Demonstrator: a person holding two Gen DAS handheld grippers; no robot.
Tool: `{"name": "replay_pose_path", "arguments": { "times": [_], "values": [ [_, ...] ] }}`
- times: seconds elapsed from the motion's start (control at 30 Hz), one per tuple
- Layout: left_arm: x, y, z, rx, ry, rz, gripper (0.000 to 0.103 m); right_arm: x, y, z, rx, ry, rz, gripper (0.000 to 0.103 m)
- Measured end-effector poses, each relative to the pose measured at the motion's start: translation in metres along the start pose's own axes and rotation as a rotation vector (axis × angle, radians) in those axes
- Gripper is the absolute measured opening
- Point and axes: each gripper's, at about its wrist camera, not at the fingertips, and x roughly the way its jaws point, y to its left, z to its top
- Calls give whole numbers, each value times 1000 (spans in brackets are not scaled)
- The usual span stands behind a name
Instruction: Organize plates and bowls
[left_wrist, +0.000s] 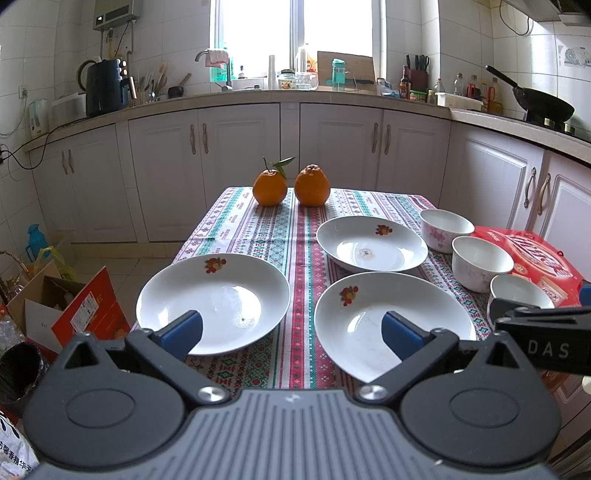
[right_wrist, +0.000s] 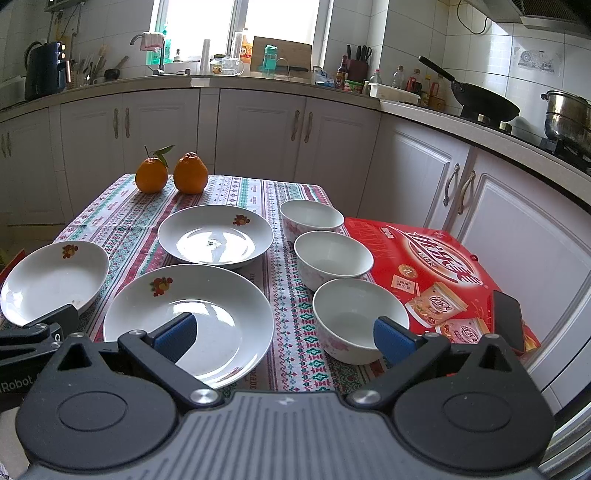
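Three white plates with a fruit print lie on the patterned tablecloth: a left one (left_wrist: 214, 299) (right_wrist: 51, 280), a near middle one (left_wrist: 388, 317) (right_wrist: 188, 317) and a far one (left_wrist: 371, 243) (right_wrist: 216, 234). Three white bowls stand in a row on the right: far (left_wrist: 445, 225) (right_wrist: 310, 218), middle (left_wrist: 480, 262) (right_wrist: 332, 256), near (left_wrist: 521, 291) (right_wrist: 356, 317). My left gripper (left_wrist: 291, 332) is open and empty, above the table's near edge between the two near plates. My right gripper (right_wrist: 284, 336) is open and empty, between the near plate and the near bowl.
Two oranges (left_wrist: 290, 186) (right_wrist: 171, 175) sit at the table's far edge. A red snack box (right_wrist: 439, 266) lies to the right of the bowls, with a black phone (right_wrist: 509, 319) on it. Kitchen cabinets (left_wrist: 288, 155) stand beyond. Cardboard boxes (left_wrist: 70, 310) sit on the floor at left.
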Motion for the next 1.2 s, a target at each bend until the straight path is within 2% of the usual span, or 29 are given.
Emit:
{"name": "replay_pose_path", "arguments": {
  "times": [1.2],
  "values": [
    [12, 1, -2, 2, 15, -5, 102, 7, 2, 2, 4, 19, 6, 103]
  ]
}}
